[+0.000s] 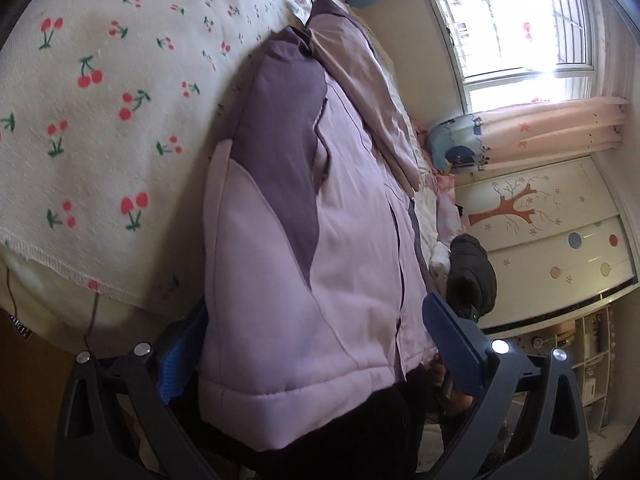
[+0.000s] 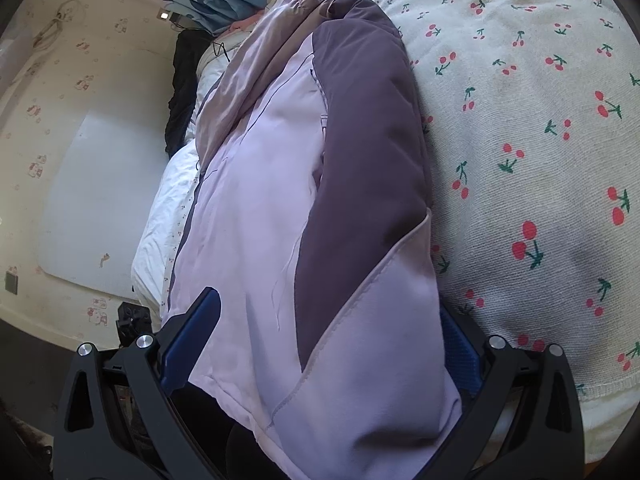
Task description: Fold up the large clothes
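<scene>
Both grippers, left (image 1: 316,344) and right (image 2: 332,344), straddle jacket (image 1: 304,208) hem.

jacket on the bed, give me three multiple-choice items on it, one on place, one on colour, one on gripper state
1. What does the padded jacket lie on?
A. bare wooden floor
B. cherry-print bedspread
C. desk

2. Which colours is the jacket?
A. red and black
B. green and white
C. pale lilac and dark purple

3. How do the jaws of the left gripper and the right gripper stand?
A. wide apart, straddling the jacket's hem
B. shut on a hanger
C. away from the jacket

Answers: 1 B, red cherries show beside it; 2 C, both panels show; 3 A, blue fingers flank the hem in each wrist view.
</scene>
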Demonstrator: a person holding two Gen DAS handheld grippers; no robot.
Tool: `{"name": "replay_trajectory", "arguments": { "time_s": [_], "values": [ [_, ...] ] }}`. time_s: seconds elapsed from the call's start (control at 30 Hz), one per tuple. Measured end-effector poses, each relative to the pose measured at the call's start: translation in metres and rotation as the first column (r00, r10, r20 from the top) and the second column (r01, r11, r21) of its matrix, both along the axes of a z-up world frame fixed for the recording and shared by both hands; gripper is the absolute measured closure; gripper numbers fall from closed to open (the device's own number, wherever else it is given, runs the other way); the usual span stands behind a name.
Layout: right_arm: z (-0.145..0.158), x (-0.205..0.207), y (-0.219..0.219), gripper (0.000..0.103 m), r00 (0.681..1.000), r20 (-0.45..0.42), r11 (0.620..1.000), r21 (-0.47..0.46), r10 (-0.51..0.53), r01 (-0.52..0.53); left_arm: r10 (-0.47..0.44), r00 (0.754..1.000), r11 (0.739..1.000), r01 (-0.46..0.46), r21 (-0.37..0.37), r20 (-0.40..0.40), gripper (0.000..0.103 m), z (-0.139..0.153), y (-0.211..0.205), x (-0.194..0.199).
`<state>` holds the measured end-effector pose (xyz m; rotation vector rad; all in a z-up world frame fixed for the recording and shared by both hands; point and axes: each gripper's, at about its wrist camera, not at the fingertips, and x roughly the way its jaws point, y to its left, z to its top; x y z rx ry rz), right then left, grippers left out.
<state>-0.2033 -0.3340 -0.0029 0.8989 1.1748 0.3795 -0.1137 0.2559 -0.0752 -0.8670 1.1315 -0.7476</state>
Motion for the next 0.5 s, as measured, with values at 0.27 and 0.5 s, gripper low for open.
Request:
{"name": "replay_trajectory", "arguments": {
  "time_s": [0.27,0.5],
  "values": [
    [0.004,-0.002,0.007,0.007,0.998,0.034,0.997,-0.049,0.06,-0.059,-0.042,0.993,0.999,0.042,-0.002,-0.108,0.006,-0.021,-0.008,0.006],
    [0.014,-0.003,0.015,0.049,0.988,0.05,0.988,-0.067,0.145,-0.142,-0.047,0.985,0.989,0.069,0.133,-0.166,0.054,-0.02,-0.03,0.009]
  ]
}}
